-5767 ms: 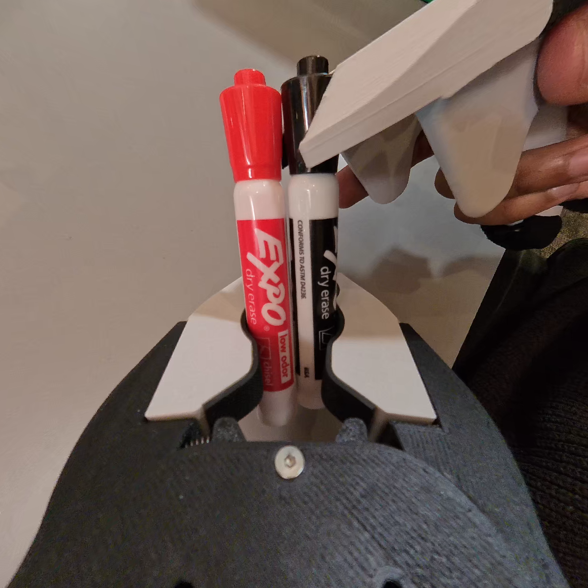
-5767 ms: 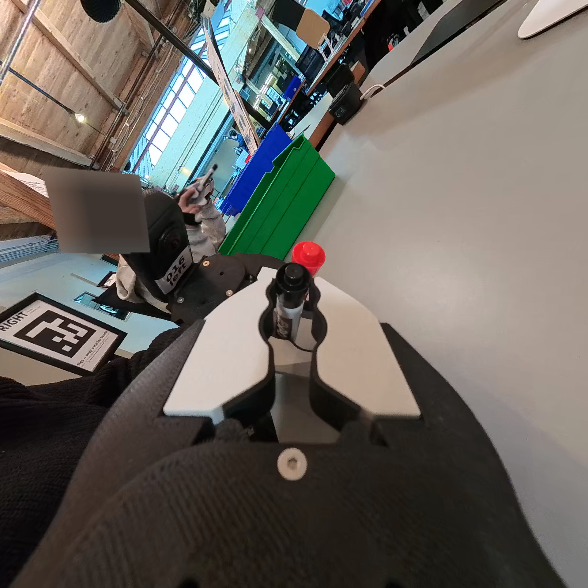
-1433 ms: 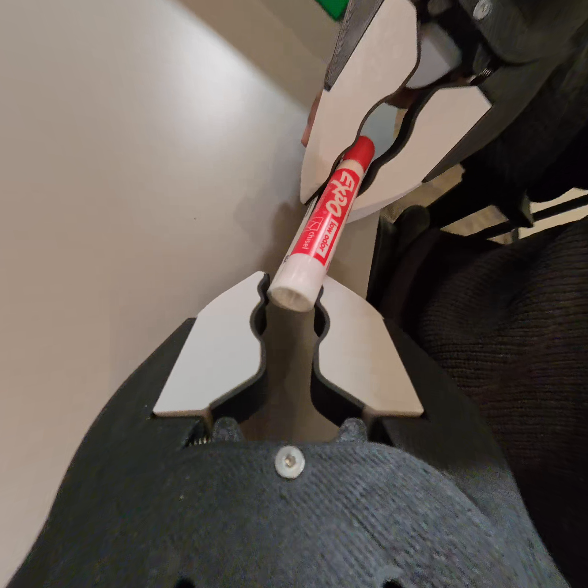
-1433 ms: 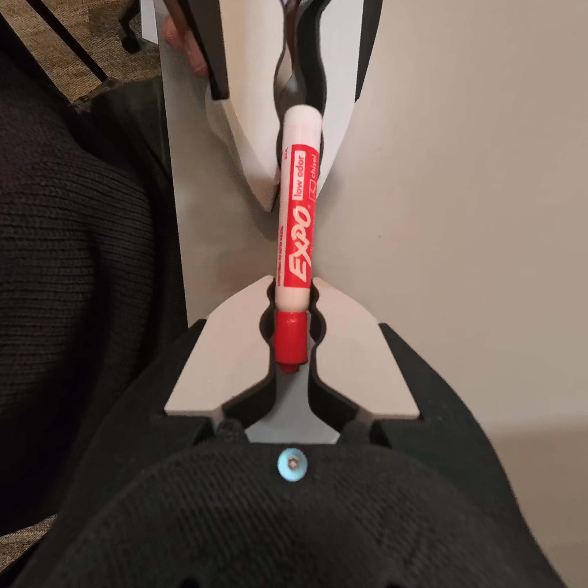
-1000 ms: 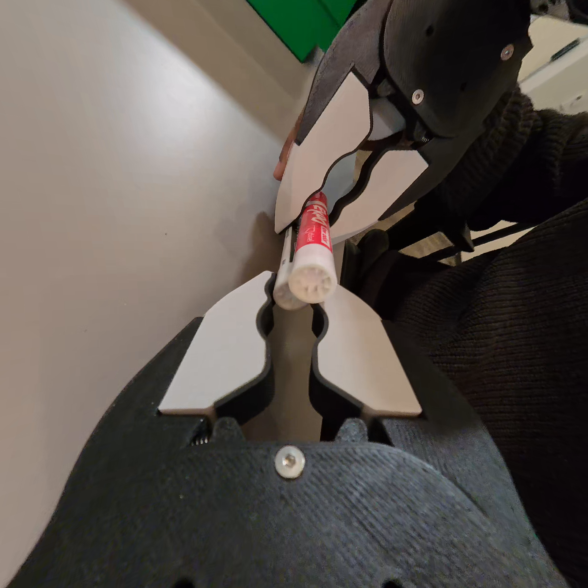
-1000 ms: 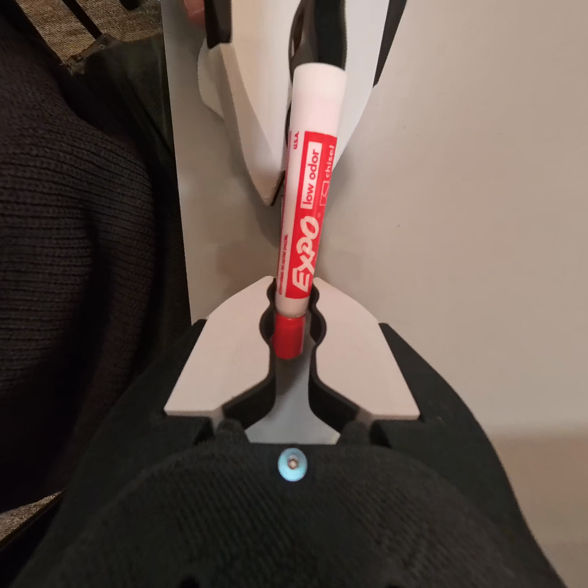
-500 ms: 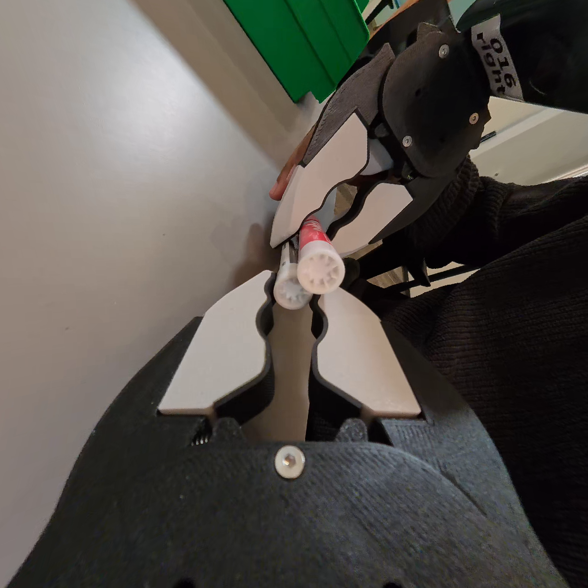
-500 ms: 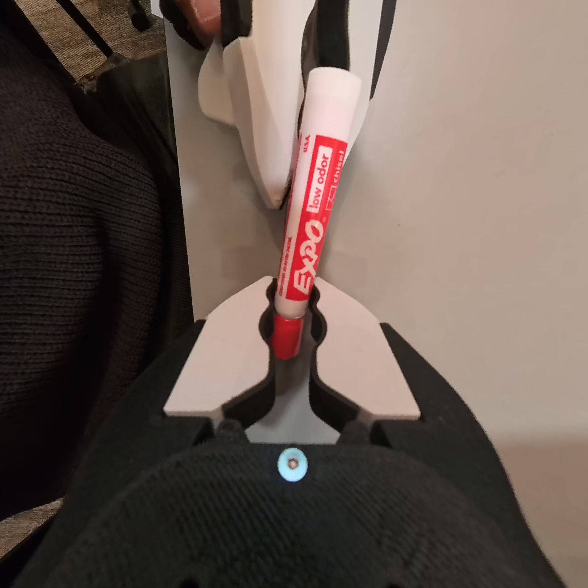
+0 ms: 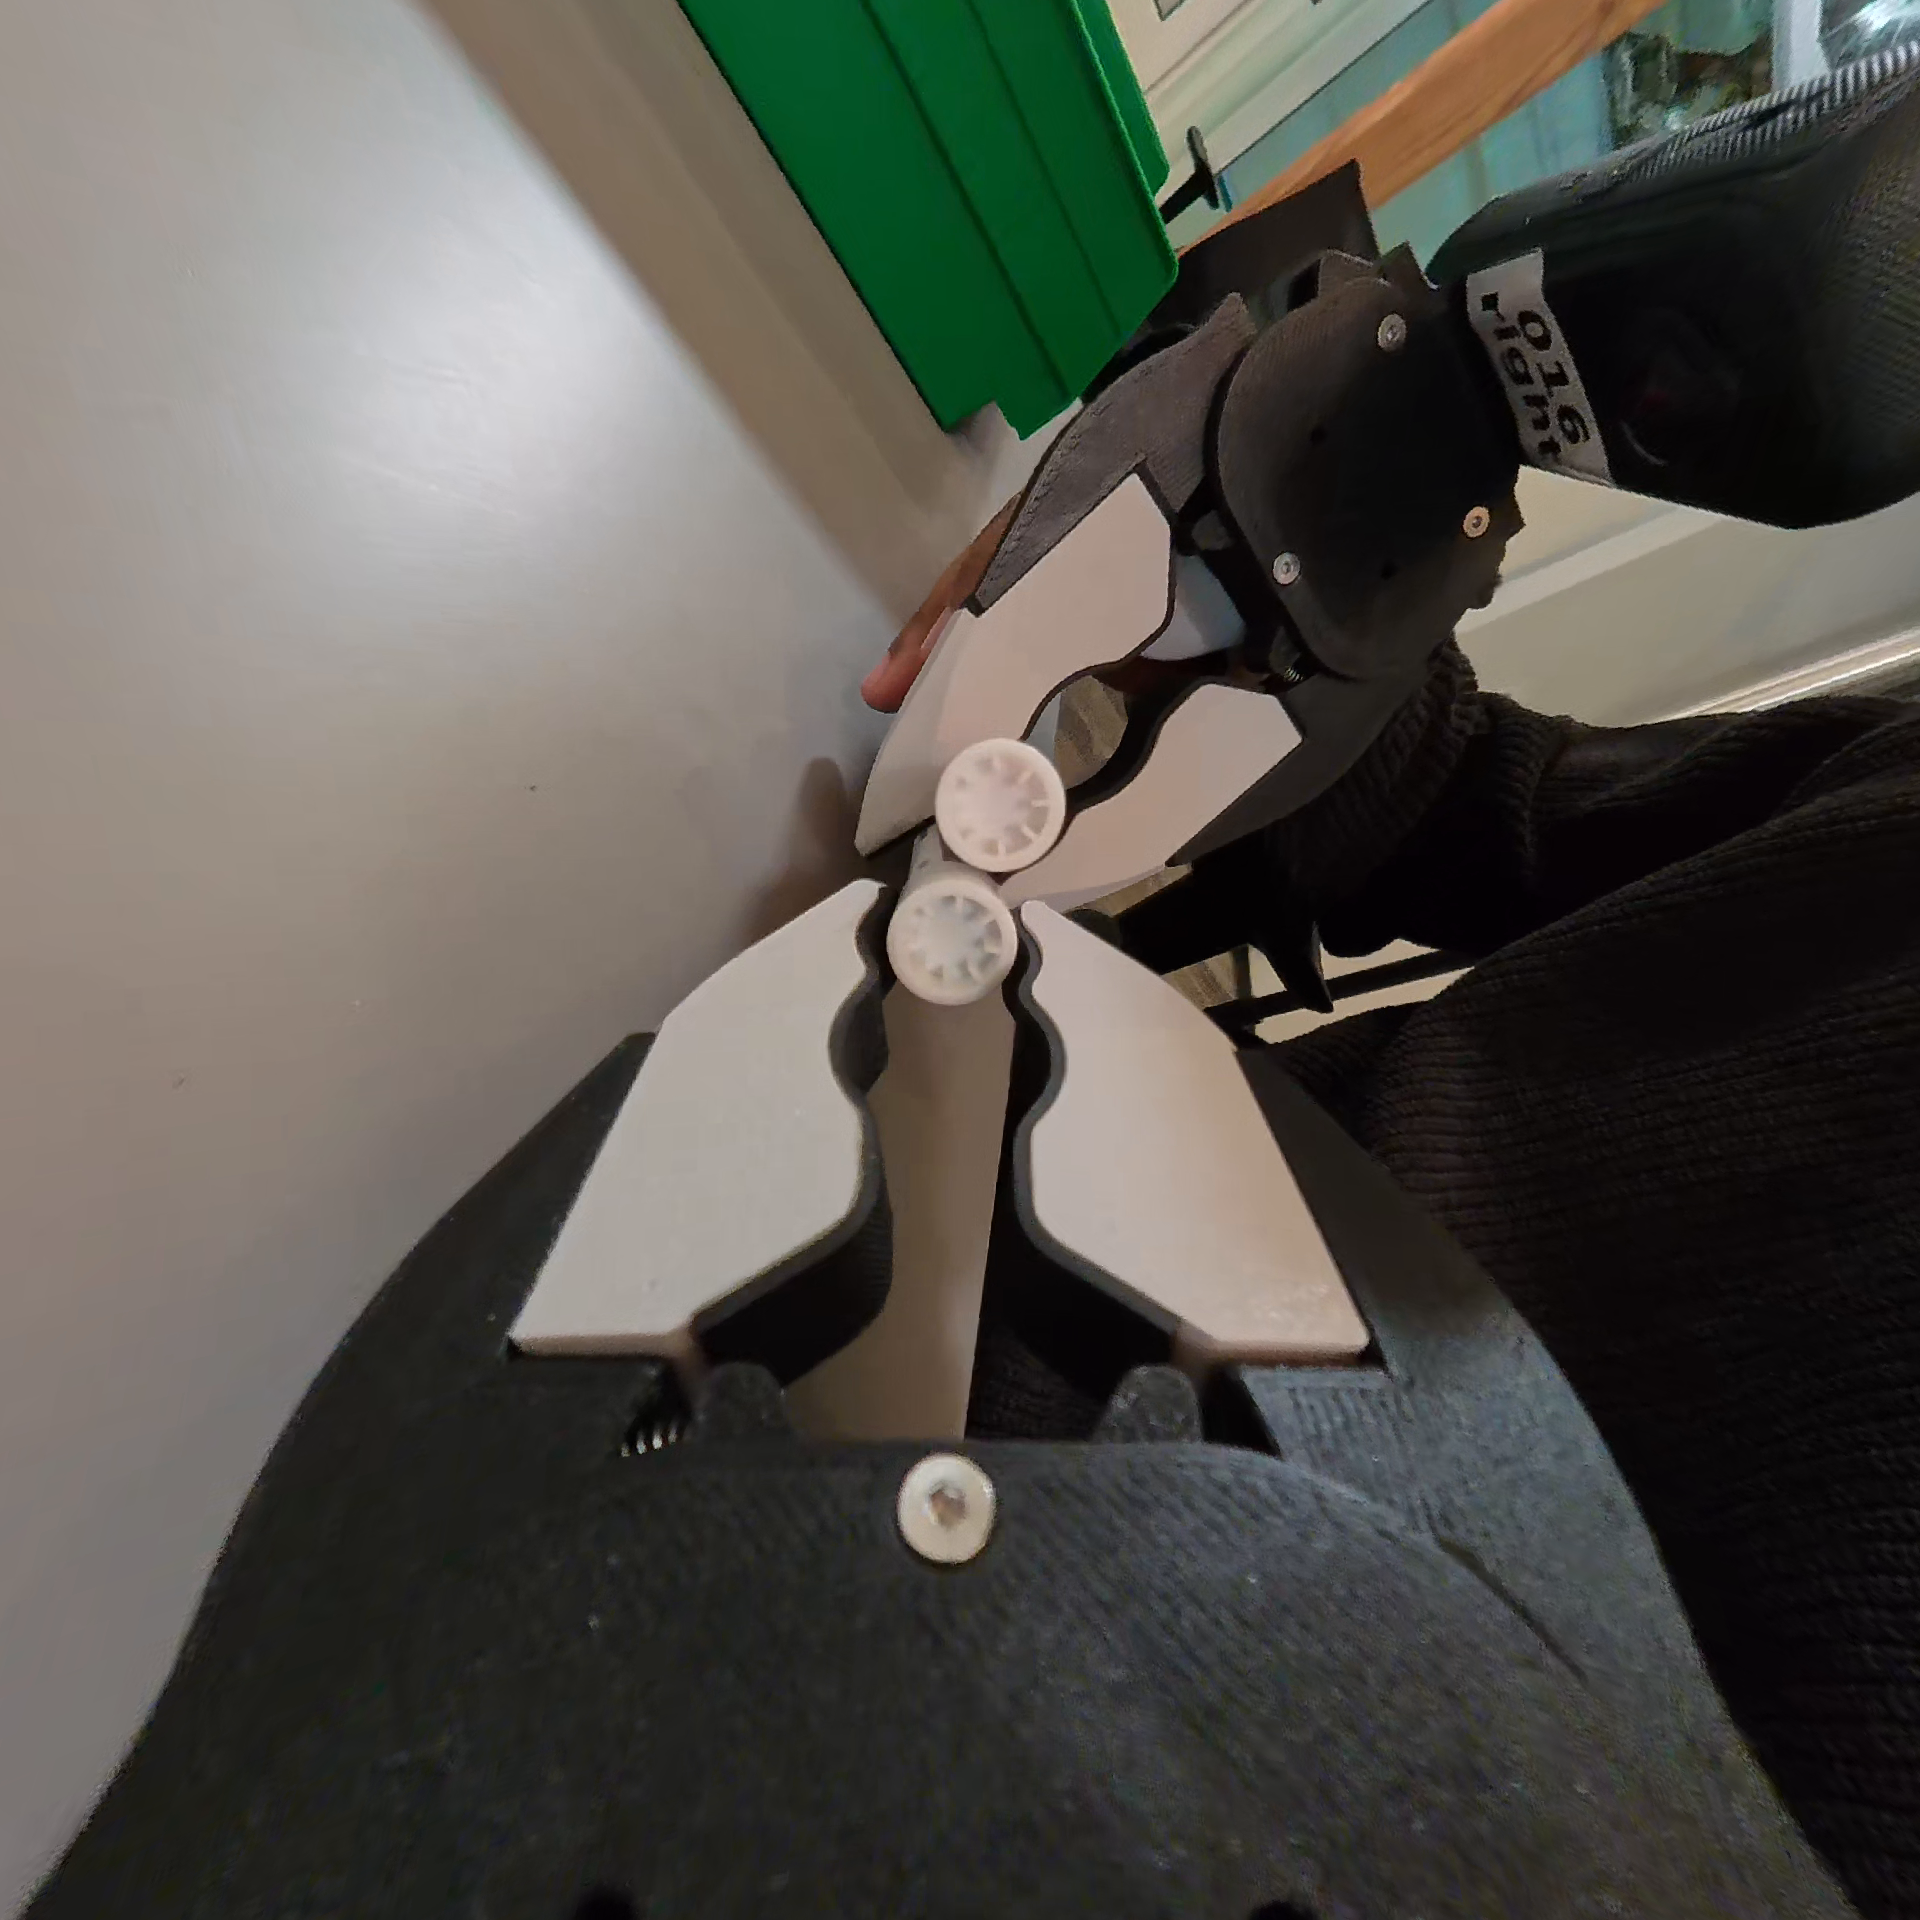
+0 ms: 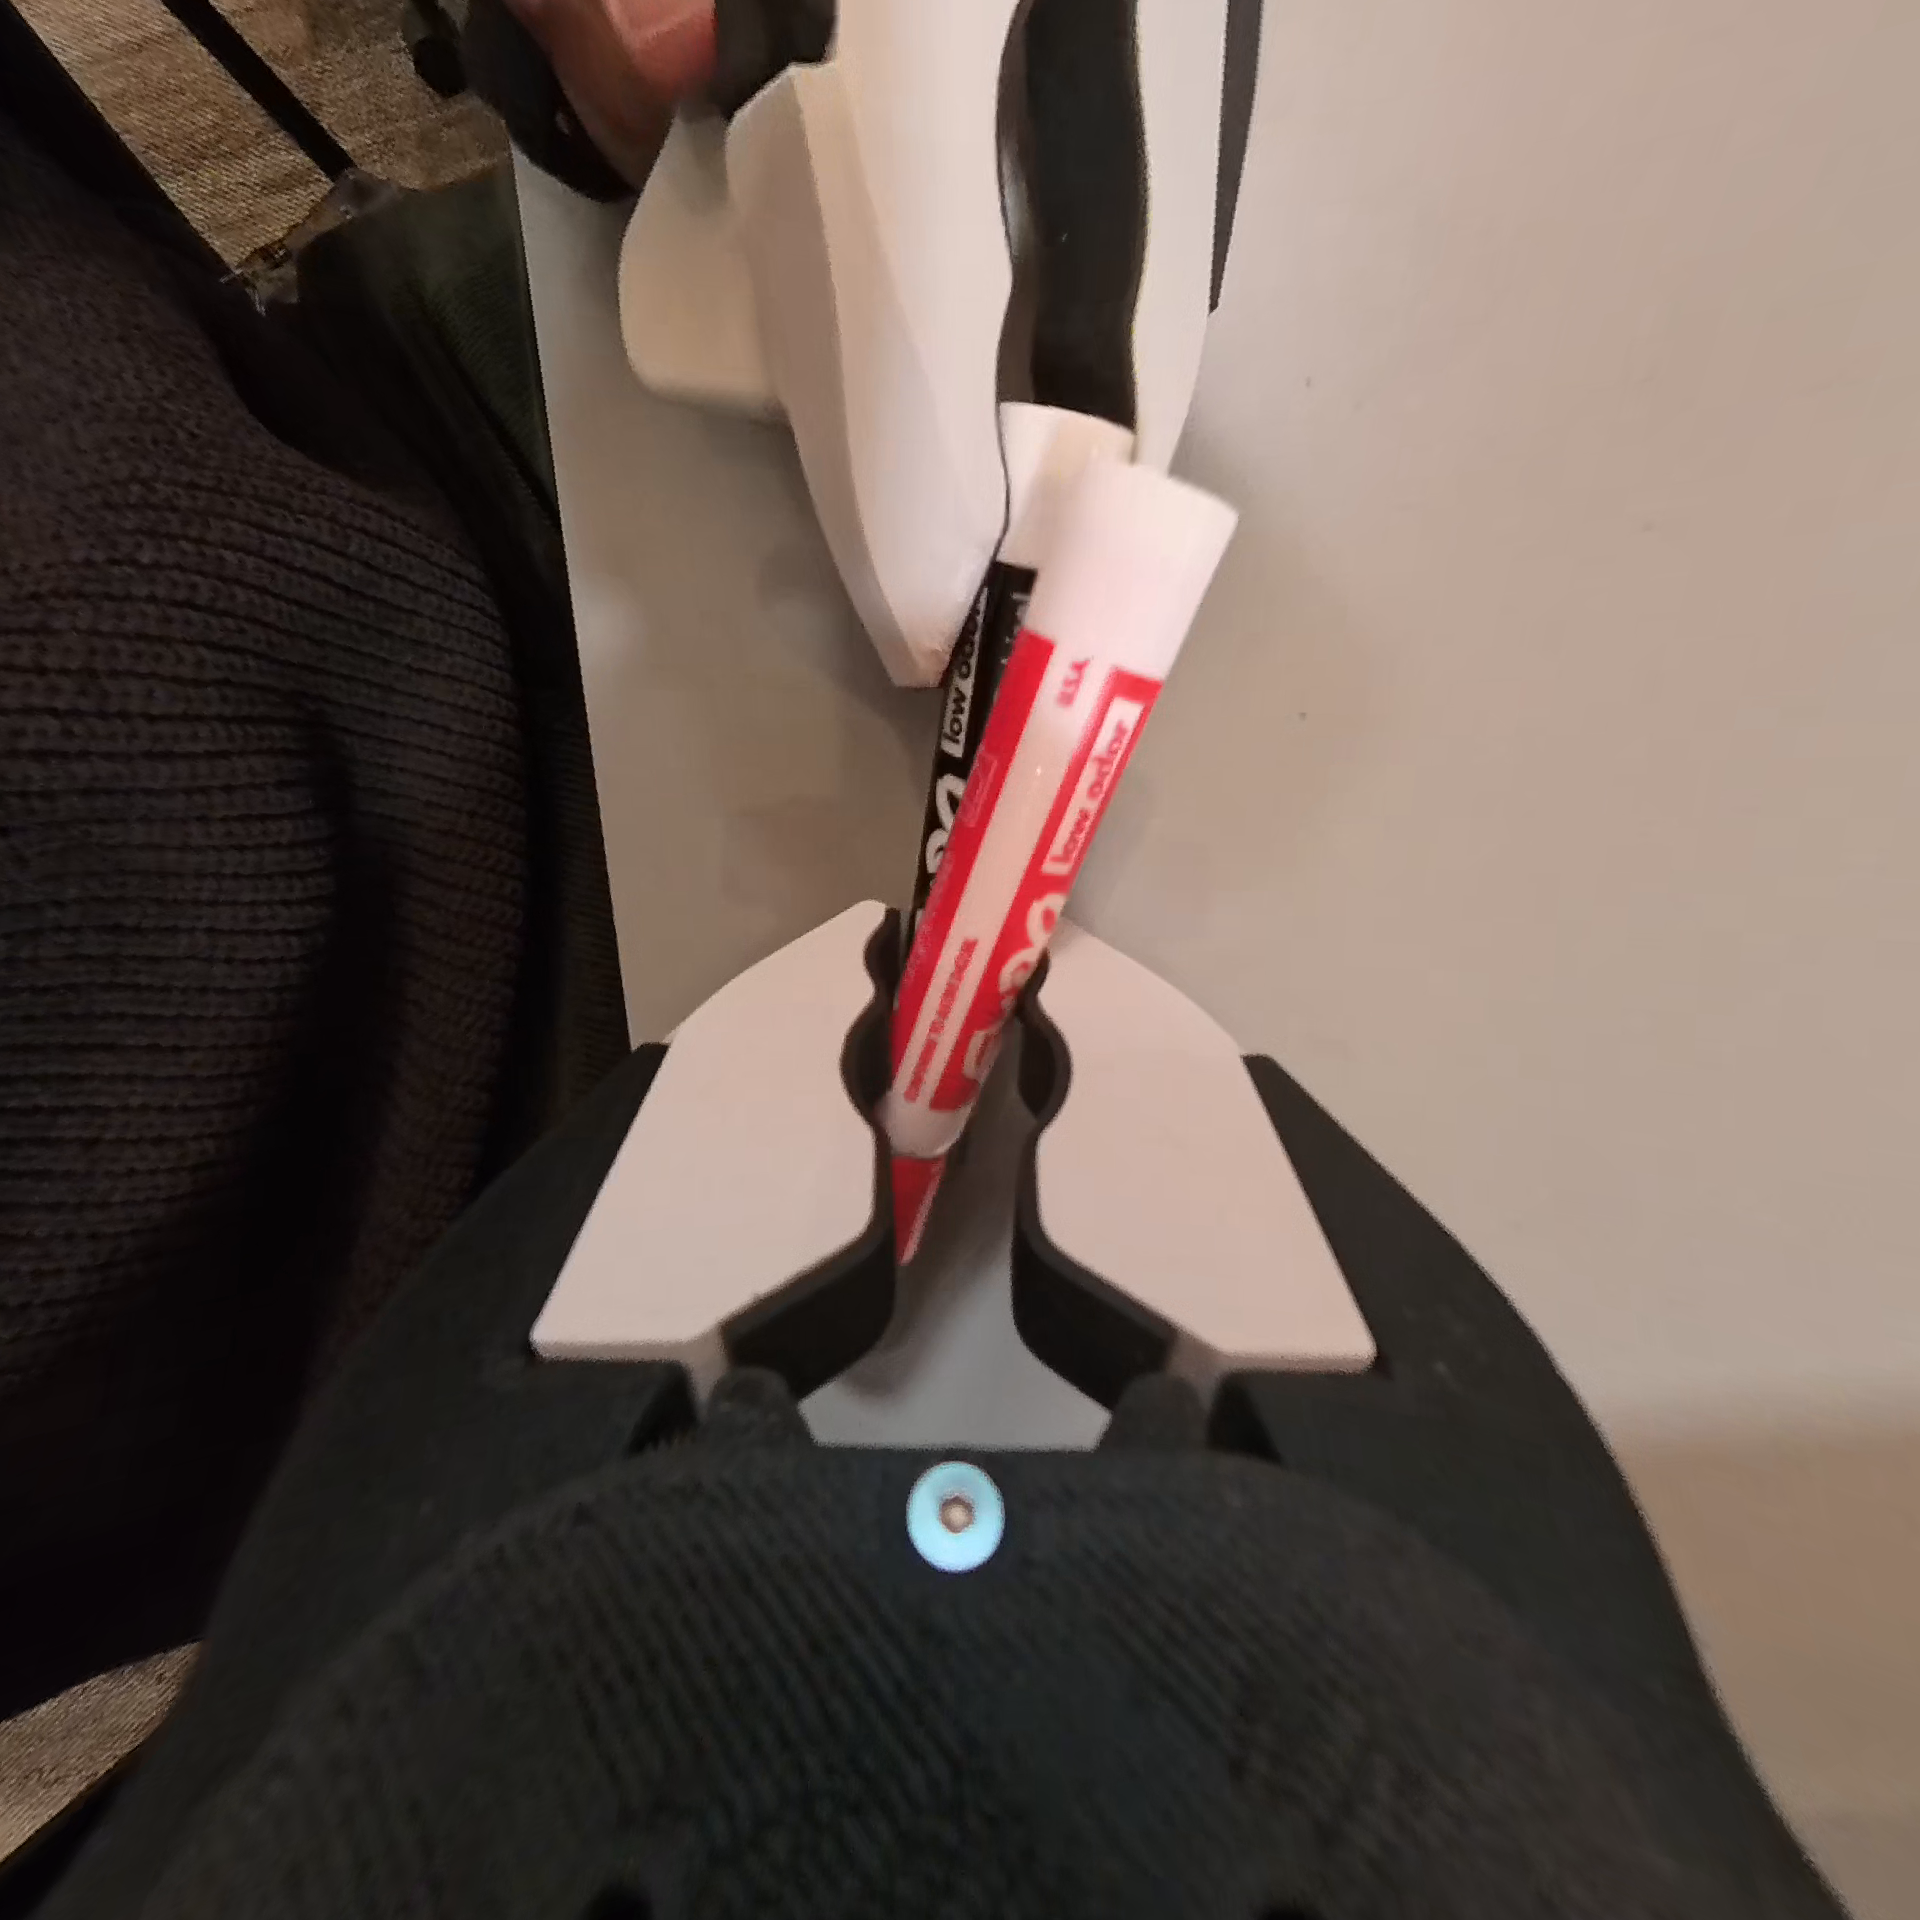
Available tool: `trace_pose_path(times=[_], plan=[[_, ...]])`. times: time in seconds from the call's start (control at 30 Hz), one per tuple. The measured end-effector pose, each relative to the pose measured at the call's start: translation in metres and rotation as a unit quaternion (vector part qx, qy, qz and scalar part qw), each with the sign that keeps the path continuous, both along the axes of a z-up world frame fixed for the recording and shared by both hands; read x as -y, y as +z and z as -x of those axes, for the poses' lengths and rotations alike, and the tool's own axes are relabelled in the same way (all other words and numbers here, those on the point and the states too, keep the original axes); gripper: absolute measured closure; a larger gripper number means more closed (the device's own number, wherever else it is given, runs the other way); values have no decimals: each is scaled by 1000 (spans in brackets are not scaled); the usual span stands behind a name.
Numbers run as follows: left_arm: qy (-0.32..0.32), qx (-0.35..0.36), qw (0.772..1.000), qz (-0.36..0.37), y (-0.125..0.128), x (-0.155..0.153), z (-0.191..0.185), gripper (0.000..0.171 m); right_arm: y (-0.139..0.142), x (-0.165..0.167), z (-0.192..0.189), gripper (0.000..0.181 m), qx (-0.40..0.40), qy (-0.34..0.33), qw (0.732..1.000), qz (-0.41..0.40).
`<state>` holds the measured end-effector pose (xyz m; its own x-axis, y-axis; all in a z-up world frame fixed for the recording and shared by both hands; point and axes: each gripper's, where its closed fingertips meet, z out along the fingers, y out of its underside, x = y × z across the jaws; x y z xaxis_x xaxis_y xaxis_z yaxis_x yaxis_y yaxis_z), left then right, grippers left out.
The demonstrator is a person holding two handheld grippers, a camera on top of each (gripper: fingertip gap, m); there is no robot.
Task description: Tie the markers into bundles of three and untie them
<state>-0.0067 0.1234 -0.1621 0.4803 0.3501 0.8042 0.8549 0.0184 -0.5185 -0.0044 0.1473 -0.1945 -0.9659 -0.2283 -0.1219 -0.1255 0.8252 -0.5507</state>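
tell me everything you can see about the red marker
The red marker is a dry-erase pen with a white plastic barrel, a red printed label and a red cap. It lies tilted, cap end low between the fingers of the right gripper, which is shut on it. Its flat white butt end, ribbed like a small wheel, points toward the left gripper. A black marker, held by the left gripper, lies close alongside it.
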Motion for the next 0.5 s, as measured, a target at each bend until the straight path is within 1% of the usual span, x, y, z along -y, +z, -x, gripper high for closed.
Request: trace_pose_path(times=[0.23, 0.37, 0.5], plan=[[9, 19, 1000, -19, -1, -1, 1, 152, -2, -2, 1, 161, 7, -9, 1000, -20], [32, 24, 999, -23, -2, 2, 8, 151, -4, 1, 9, 162, -2, -19, 999, -26], [56, 41, 997, -43, -3, 8, 14, 152, -6, 8, 10, 160, -3, -3, 999, -36]])
